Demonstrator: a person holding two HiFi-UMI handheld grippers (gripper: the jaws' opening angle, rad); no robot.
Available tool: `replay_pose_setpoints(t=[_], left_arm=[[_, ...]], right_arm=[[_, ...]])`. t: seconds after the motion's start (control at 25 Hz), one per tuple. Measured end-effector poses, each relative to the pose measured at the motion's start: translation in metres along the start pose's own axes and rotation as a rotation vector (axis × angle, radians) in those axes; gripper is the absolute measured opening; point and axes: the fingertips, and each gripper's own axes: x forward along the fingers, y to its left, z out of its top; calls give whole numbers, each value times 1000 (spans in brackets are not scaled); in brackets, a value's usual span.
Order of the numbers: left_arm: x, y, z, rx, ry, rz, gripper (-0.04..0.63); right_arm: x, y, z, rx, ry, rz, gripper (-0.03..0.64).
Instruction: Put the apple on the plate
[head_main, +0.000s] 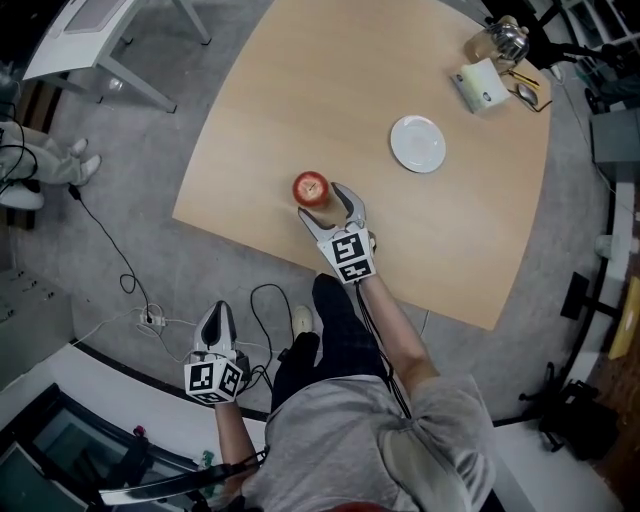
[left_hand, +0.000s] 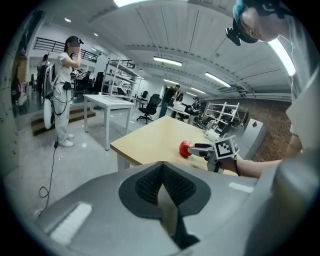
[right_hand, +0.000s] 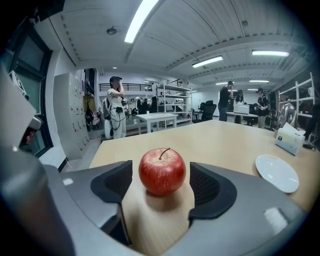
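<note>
The apple (right_hand: 162, 171) is red with tiny yellow dots and a brown stem. The table (head_main: 300, 90) is light brown, like wood. The plate (head_main: 417, 144) is plain white. My right tool (head_main: 322, 203) is grey with black pads (right_hand: 112, 186), and its cube (head_main: 351, 256) has black and white squares. My left tool (head_main: 217, 320) has the same colours. The floor (head_main: 150, 150) is grey. My shirt (head_main: 350, 440) is grey too.

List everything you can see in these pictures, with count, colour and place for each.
apple: one, red, on the table, between the right gripper's jaws
plate: one, white, on the table, right of the apple
box: one, pale, table's far corner
table: one, light wood
cable: one, black, on the floor
right gripper: one, grey, open around the apple
left gripper: one, grey, shut, off the table
</note>
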Motion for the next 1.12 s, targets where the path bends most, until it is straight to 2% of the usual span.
replay_pose_setpoints(t=[1.12], left_arm=[[11, 4, -3, 2, 18, -1, 20]], right_arm=[[20, -3, -6, 45, 10, 38, 350]])
